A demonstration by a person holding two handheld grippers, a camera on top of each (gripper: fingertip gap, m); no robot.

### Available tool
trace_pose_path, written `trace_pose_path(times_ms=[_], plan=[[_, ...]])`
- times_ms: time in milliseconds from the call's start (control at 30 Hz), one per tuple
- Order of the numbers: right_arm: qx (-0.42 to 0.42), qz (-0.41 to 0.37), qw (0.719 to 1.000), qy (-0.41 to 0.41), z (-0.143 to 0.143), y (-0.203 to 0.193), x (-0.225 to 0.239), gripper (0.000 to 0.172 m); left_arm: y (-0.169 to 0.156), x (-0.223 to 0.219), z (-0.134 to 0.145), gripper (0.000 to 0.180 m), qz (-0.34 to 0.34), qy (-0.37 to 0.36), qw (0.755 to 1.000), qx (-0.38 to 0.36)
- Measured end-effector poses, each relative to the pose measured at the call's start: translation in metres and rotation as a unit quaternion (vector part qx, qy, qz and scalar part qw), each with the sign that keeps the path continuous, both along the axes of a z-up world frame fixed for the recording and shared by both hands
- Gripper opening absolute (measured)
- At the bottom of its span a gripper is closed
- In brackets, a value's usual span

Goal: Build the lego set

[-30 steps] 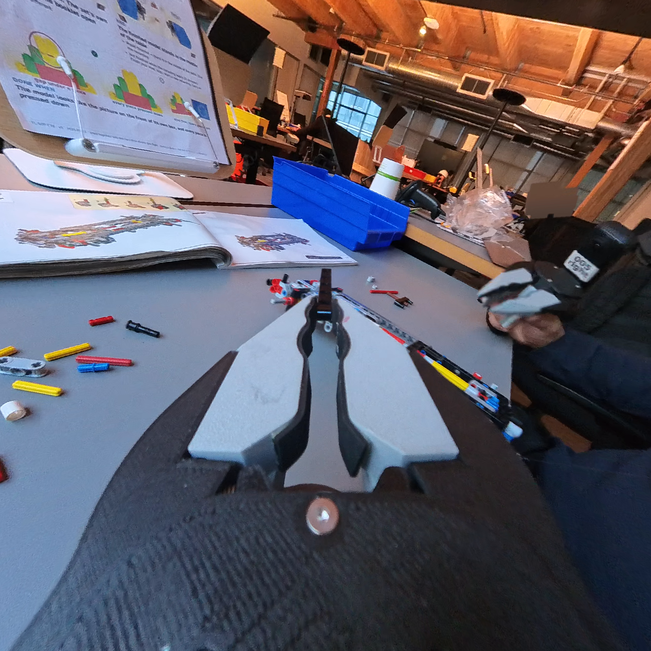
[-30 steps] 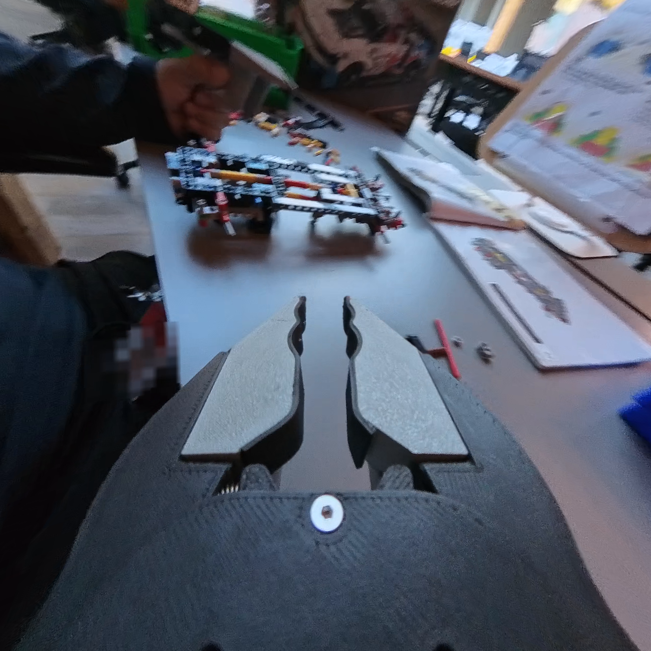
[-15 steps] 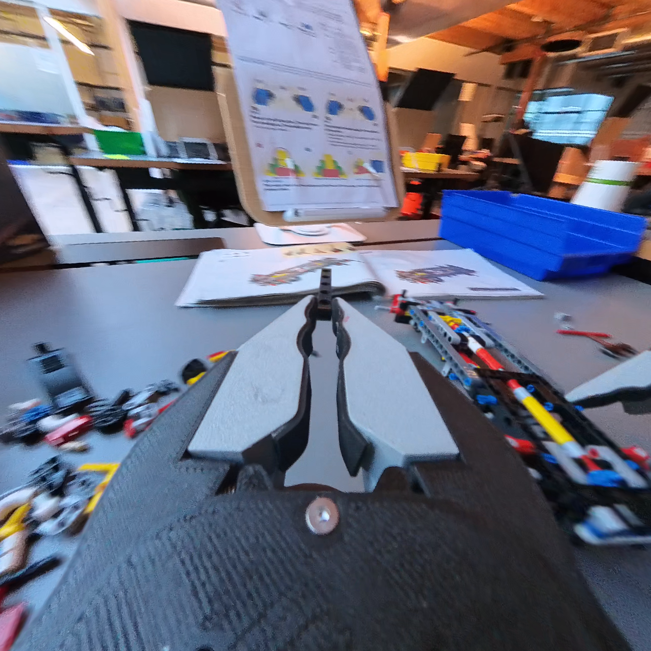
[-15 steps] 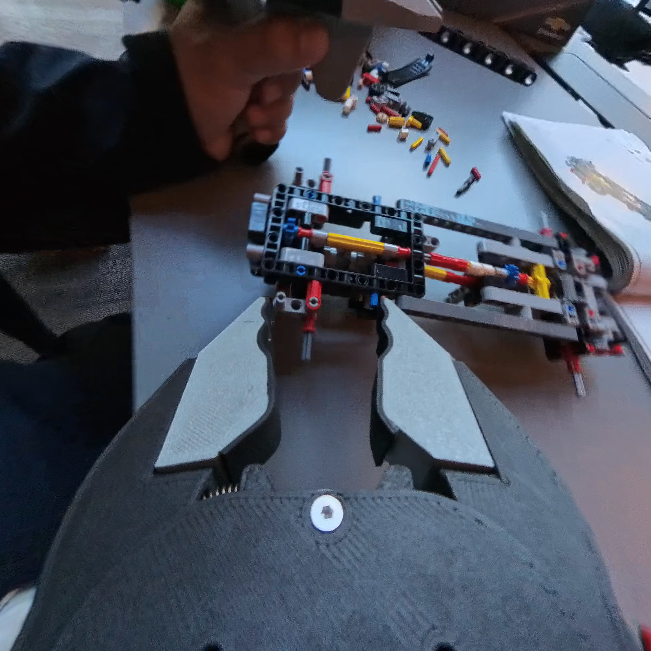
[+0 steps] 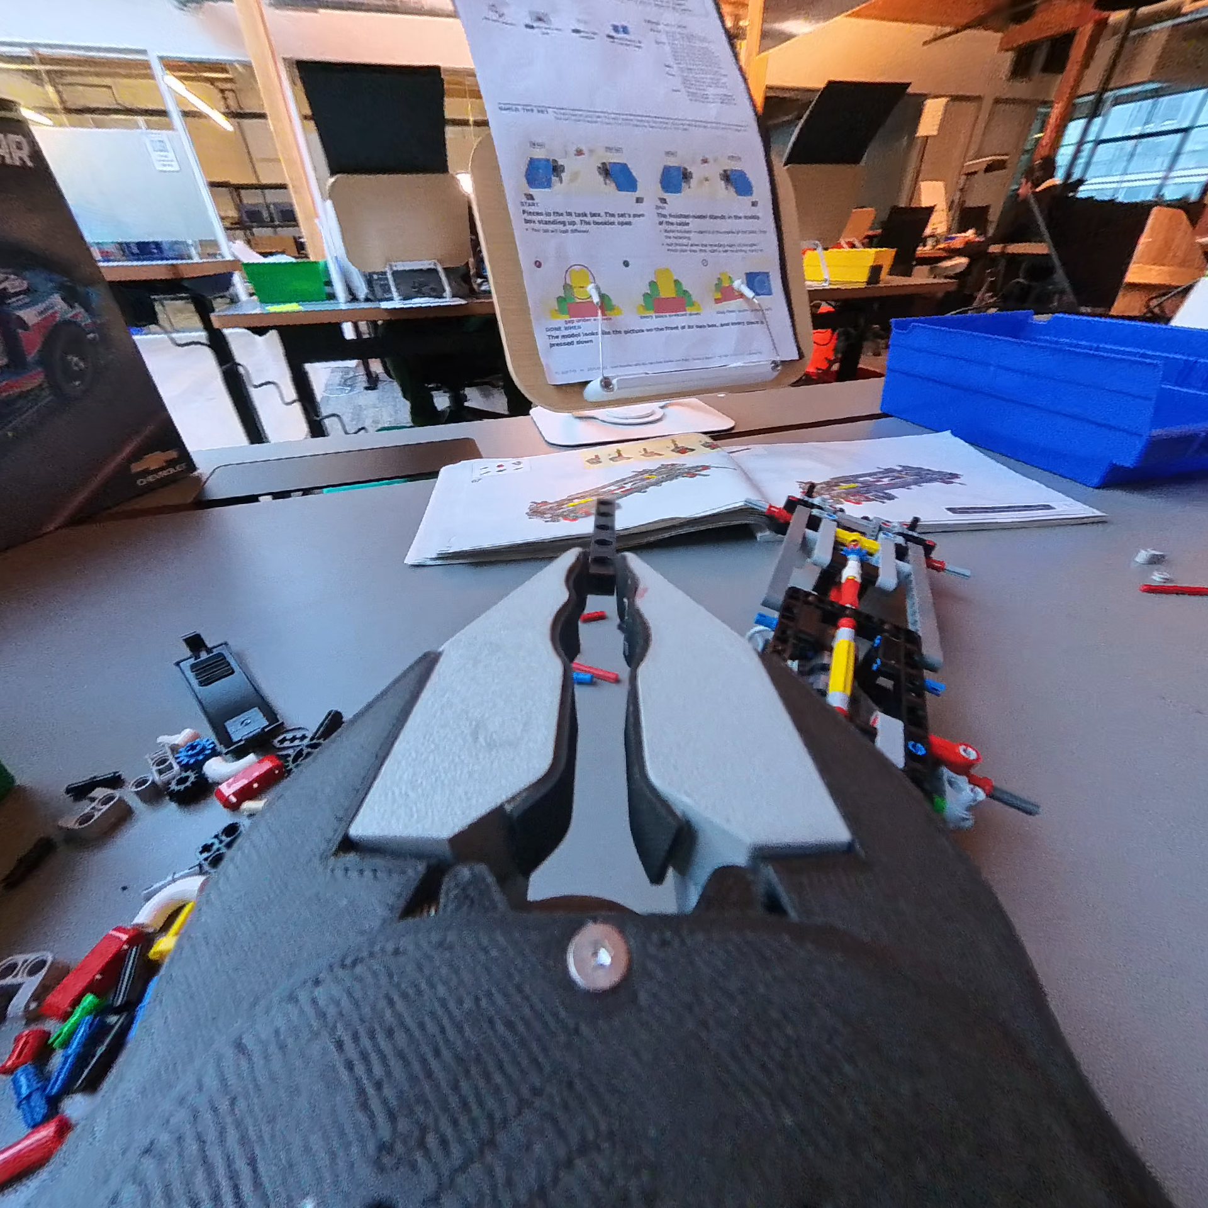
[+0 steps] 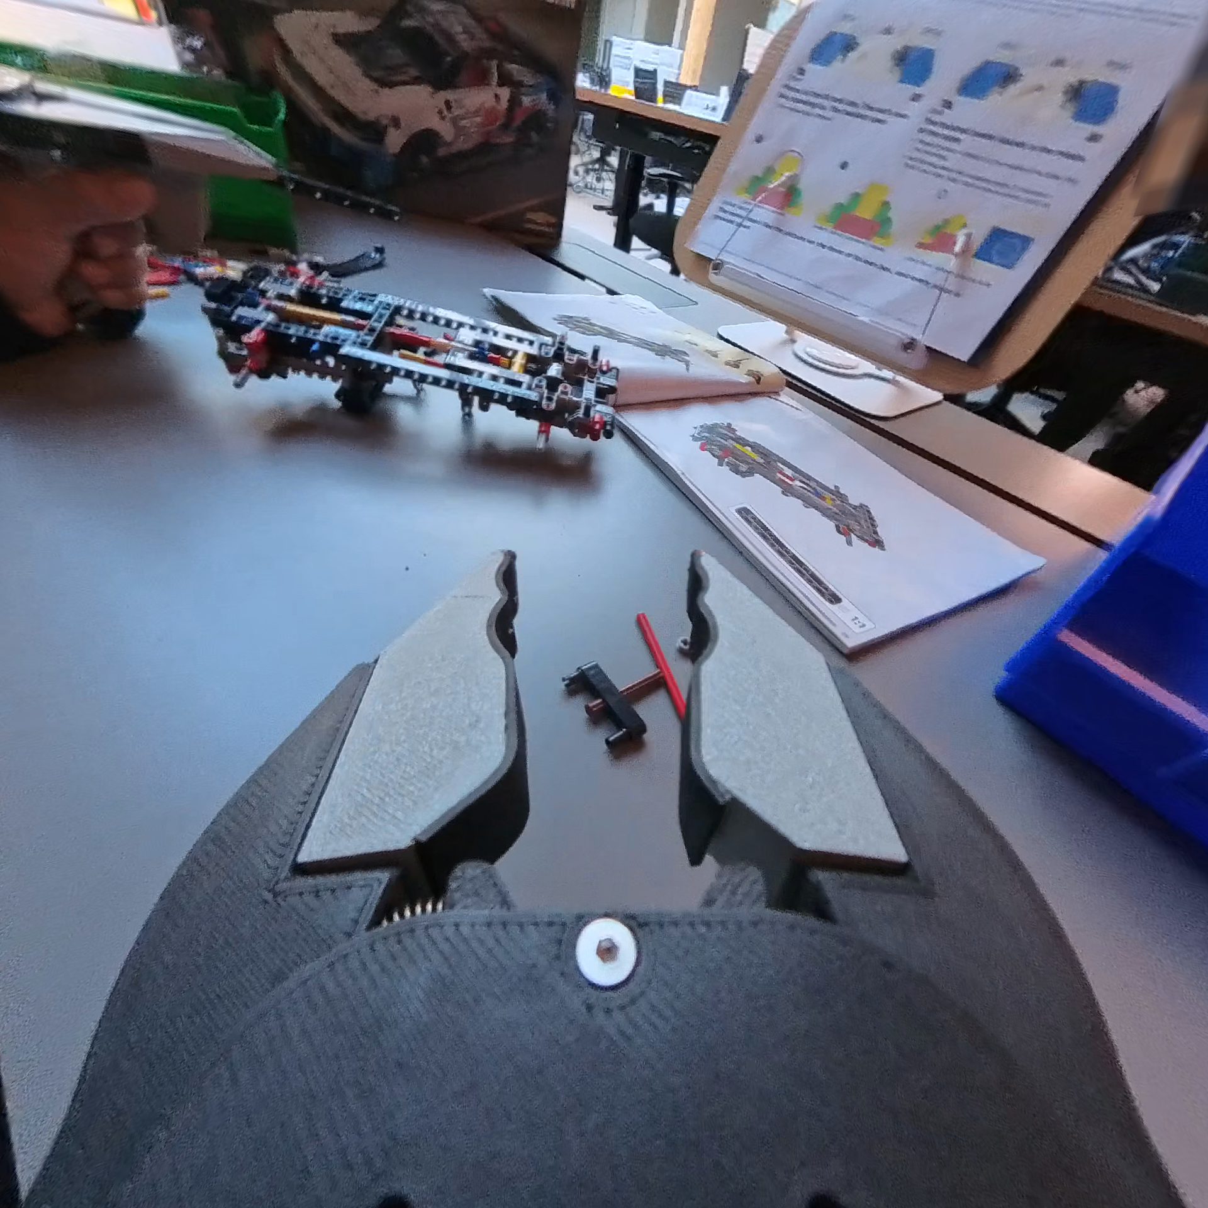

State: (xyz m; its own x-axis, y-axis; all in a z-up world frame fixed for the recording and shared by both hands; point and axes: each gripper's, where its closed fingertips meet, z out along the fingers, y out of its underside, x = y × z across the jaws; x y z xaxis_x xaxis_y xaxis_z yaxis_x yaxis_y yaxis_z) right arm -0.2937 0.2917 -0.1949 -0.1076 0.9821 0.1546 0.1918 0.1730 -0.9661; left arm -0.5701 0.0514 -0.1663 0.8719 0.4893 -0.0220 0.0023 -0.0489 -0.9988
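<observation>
While a narrow black beam with holes (image 5: 603,542) is pinched at its lower end by the nearly closed left claw (image 5: 601,575), its free end is seen poking up at frame centre. Light, rigid plastic is judged, best gripped across flat sides. The right claw (image 6: 600,575) is held wide open and empty, low over a black connector (image 6: 608,703) and a red axle (image 6: 659,654) on the table (image 6: 196,588).

We see a black beam (image 5: 603,536), blue bin (image 5: 1046,392), red axle (image 6: 660,654), grey table (image 6: 196,588), green bin (image 5: 284,280).
</observation>
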Motion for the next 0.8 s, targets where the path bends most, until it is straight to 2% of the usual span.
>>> trace_pose_path(times_ms=[100,533,800], plan=[[-0.02,0.005,1.0,0.005,0.002,0.0,-0.001,0.05,-0.005,-0.004,0.002,0.005,0.009,-0.012,1.0,0.016],[0.106,0.012,0.994,-0.026,-0.013,-0.02,-0.008,0.048,-0.008,-0.01,0.001,0.005,0.039,-0.012,0.999,0.012],[0.132,0.002,0.991,-0.035,-0.017,-0.02,-0.01,0.046,-0.009,-0.011,0.0,0.005,0.041,-0.015,0.999,0.013]])
